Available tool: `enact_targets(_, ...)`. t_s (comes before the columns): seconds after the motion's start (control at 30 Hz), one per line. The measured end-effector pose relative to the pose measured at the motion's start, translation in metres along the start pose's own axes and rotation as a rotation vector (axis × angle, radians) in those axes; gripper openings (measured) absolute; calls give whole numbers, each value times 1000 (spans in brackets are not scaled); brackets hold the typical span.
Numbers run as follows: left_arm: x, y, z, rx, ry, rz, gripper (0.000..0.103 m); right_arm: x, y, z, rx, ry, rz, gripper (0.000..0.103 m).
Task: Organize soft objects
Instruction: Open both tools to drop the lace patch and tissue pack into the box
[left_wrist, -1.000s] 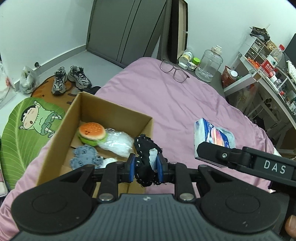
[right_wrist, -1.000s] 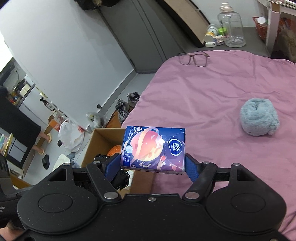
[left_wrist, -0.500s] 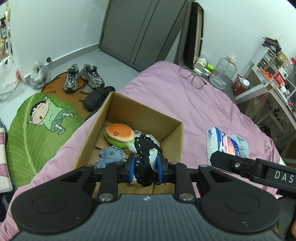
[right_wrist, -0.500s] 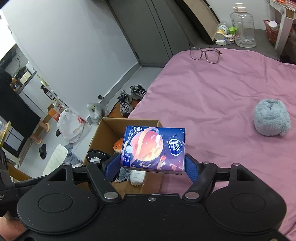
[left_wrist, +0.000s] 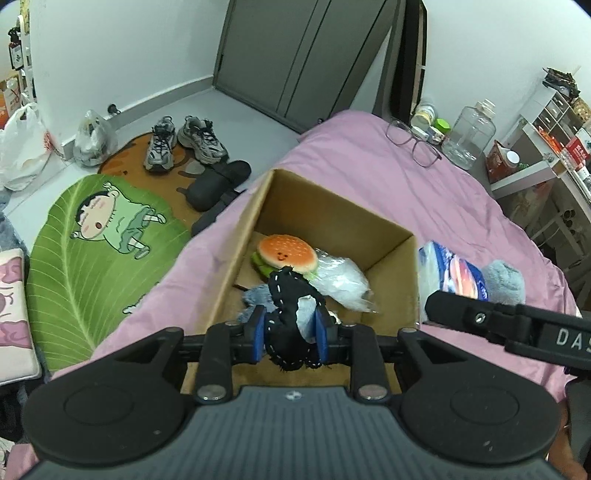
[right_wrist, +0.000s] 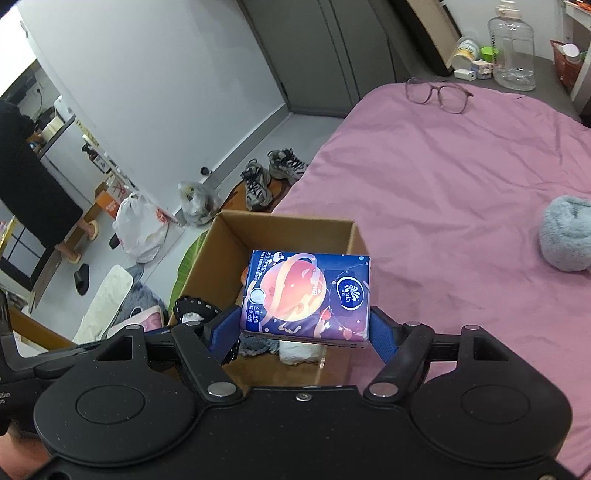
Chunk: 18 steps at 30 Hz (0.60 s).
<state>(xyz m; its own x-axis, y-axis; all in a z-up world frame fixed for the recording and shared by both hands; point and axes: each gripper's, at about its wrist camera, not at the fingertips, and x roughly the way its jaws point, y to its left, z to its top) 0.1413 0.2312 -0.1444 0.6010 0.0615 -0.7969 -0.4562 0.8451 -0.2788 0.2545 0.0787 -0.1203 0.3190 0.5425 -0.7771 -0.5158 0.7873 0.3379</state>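
My left gripper (left_wrist: 290, 328) hangs over the near end of the open cardboard box (left_wrist: 332, 214). Its jaws are opening, but the pads still touch a black toy with white stitching (left_wrist: 288, 306) between them. Inside the box lie a burger plush (left_wrist: 287, 253), a clear plastic bag (left_wrist: 341, 280) and a grey-blue plush (left_wrist: 256, 295). My right gripper (right_wrist: 304, 328) is shut on a blue tissue pack (right_wrist: 306, 295), held over the right side of the box (right_wrist: 221, 254). The black toy (right_wrist: 192, 308) shows at its left.
The box stands at the left edge of a pink bed cover (right_wrist: 443, 184). A grey fluffy ball (right_wrist: 567, 238) lies to the right and glasses (right_wrist: 437, 94) at the far end. Shoes (left_wrist: 184, 142) and a green leaf mat (left_wrist: 92, 258) are on the floor.
Both grippers have moved toward the box with their loads. The black toy and the tissue pack, earlier short of the box, now hang over it.
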Motion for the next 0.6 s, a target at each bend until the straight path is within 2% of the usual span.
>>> enact_targets(0.13, 0, 6, 3, -24, 15, 10, 31, 3, 8, -3, -5, 33, 21, 71)
enact_targets(0.27, -3, 4, 7, -15, -13, 25, 38, 2, 13, -5, -4, 52, 28, 72)
enact_targets(0.5, -9, 3, 10, -26, -49, 34, 39, -3, 15, -7, 24, 84, 57, 76)
enact_targets(0.6, -13, 4, 11, -37, -62, 37, 39, -11, 17, -6, 24, 65, 61, 77)
